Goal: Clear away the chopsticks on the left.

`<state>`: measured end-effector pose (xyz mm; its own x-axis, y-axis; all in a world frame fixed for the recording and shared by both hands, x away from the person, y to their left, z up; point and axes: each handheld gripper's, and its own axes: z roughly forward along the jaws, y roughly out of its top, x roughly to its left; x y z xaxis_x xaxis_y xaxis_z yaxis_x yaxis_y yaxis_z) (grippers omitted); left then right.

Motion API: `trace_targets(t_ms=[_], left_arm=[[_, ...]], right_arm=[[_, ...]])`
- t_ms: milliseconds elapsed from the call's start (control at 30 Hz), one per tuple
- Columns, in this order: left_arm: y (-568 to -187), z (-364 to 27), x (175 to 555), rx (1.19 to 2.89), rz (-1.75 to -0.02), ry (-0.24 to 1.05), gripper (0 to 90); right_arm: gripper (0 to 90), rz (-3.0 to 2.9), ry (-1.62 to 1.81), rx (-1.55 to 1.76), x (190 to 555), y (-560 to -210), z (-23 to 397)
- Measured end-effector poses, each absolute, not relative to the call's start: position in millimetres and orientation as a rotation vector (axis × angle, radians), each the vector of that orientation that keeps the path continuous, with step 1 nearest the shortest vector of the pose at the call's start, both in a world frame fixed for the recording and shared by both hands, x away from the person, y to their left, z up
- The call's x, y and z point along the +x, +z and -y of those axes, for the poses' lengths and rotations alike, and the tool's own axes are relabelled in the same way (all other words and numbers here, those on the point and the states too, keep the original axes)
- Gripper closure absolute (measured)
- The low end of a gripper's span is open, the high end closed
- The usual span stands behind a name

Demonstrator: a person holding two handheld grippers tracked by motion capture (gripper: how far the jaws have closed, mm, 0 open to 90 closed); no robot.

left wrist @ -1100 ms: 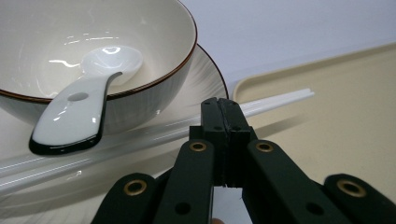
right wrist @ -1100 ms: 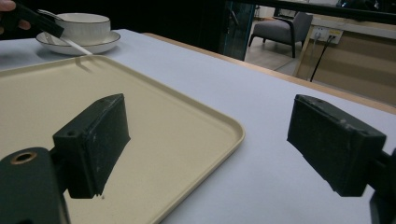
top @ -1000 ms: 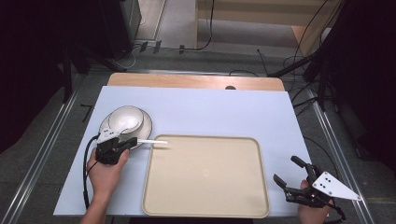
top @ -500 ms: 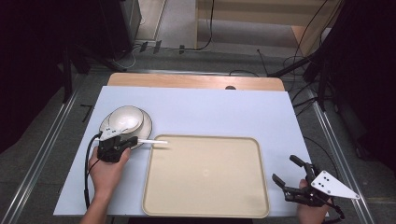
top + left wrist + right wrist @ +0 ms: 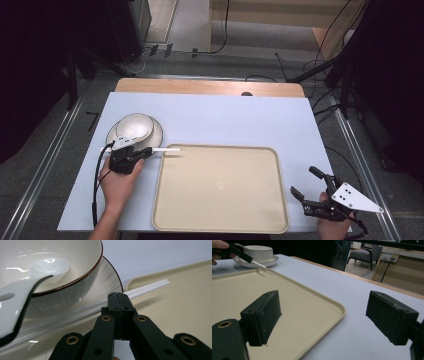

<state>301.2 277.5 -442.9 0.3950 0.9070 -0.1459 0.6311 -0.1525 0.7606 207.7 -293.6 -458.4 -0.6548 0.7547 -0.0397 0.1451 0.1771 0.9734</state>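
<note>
A white bowl (image 5: pixel 133 128) with a brown rim stands on a white plate (image 5: pixel 157 136) at the left of the table. Inside the bowl (image 5: pixel 62 270) lies a white spoon (image 5: pixel 47 268). A pair of white chopsticks (image 5: pixel 167 149) rests across the plate's rim, its tips over the edge of the beige tray (image 5: pixel 220 200). My left gripper (image 5: pixel 146 152) is shut, its tips right at the chopsticks (image 5: pixel 147 288) with nothing between the jaws (image 5: pixel 120 298). My right gripper (image 5: pixel 303 181) stands open beside the tray's right edge, holding nothing (image 5: pixel 324 317).
A light blue mat (image 5: pixel 225 120) covers the tabletop, with a strip of bare wood (image 5: pixel 210 87) along the far edge. Cables and dark stands surround the table on the floor. The tray (image 5: pixel 287 295) has nothing on it.
</note>
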Motion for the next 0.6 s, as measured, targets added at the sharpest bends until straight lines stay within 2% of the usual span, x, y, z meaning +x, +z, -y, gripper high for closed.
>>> trace_targets(t_ms=[600], left_arm=[[-446.7, -270.3, 308.4, 1.813, -1.374, 0.517, 90.0]], right_arm=[[13.0, -1.934, 1.501, 0.846, 208.4, -459.7, 293.4]])
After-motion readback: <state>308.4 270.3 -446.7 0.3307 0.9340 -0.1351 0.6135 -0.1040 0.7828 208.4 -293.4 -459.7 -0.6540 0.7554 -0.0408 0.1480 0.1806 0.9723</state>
